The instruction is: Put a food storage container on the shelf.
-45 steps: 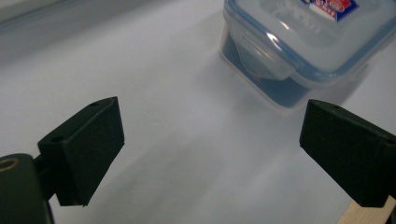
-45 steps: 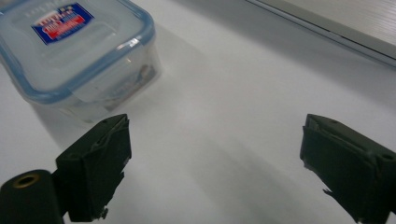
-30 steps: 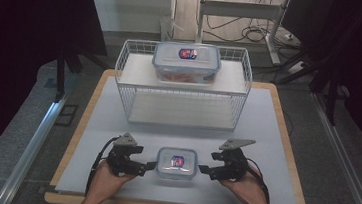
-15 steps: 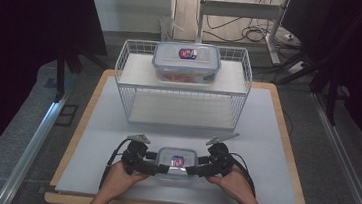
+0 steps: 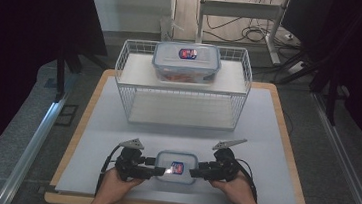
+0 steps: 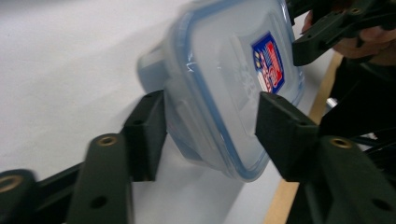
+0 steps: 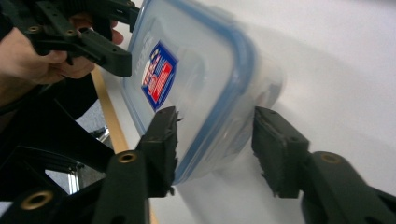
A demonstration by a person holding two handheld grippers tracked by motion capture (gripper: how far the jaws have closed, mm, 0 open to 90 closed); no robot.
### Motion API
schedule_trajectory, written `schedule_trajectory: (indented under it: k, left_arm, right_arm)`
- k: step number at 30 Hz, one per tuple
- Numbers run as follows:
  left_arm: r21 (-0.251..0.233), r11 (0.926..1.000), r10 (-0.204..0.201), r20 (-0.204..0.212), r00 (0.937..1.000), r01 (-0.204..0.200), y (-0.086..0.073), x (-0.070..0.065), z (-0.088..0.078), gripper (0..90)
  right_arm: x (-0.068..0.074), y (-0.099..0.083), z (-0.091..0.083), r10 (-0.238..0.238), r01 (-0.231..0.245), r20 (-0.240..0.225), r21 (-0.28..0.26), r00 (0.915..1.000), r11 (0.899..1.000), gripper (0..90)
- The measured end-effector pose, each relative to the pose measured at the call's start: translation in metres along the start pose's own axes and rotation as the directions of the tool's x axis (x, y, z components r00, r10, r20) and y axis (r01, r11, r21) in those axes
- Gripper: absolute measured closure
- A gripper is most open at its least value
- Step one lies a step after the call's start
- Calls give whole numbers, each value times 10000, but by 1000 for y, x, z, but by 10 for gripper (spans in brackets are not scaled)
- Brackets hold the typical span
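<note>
At the near edge of the white table (image 5: pixel 267 125), between both hands, sits a small lidded plastic box (image 5: pixel 176 166) w/ a red-blue sticker. Left gripper (image 5: pixel 149 165) and right gripper (image 5: pixel 201 172) each straddle one short end, jaws spread either side of the lid's edge, not visibly clamped yet; the gripper views look blurred, so contact is hard to judge. Likely approx. at the grasp stage: box reached, lift and placing left to do. Farther back stands a white wire rack (image 5: pixel 125 81) carrying a bigger box (image 5: pixel 187 62) on top. Beyond: dim room, grey floor, cables, desk legs.
</note>
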State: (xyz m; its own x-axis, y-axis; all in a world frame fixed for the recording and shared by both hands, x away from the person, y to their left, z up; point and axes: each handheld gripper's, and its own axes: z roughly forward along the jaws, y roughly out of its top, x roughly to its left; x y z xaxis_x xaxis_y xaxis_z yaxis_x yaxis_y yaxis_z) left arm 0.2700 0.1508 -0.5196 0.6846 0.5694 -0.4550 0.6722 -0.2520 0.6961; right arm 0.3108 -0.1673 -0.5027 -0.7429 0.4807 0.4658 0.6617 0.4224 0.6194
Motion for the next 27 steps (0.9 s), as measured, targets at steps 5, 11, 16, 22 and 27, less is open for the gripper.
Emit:
schedule_trajectory:
  k: [5, 11, 16, 22, 27]
  left_arm:
    - [-475, 9987, -189, -96, 9998, 184, -6, -1, -5, 547]
    - [-648, 9968, -475, 38, 9989, 477, -9, 6, -10, 607]
    - [-539, 9939, -944, 397, 9947, 965, -10, 9, -4, 545]
    - [-511, 9949, -849, 445, 9954, 872, -11, 9, -6, 577]
    - [-486, 9949, -855, 507, 9950, 880, -12, 10, -7, 608]
  right_arm:
    - [3, -7, -6, -3, 11, 155, -559, 9999, 9984, 609]
    - [-4, -12, -4, 505, -520, -283, -555, 9983, 9971, 596]
    - [-5, -12, -3, 638, -658, -328, -637, 9974, 9958, 603]
    - [-7, -12, -3, 771, -803, -481, -683, 9959, 9944, 602]
    - [-10, -12, -3, 883, -929, -630, -746, 9941, 9929, 586]
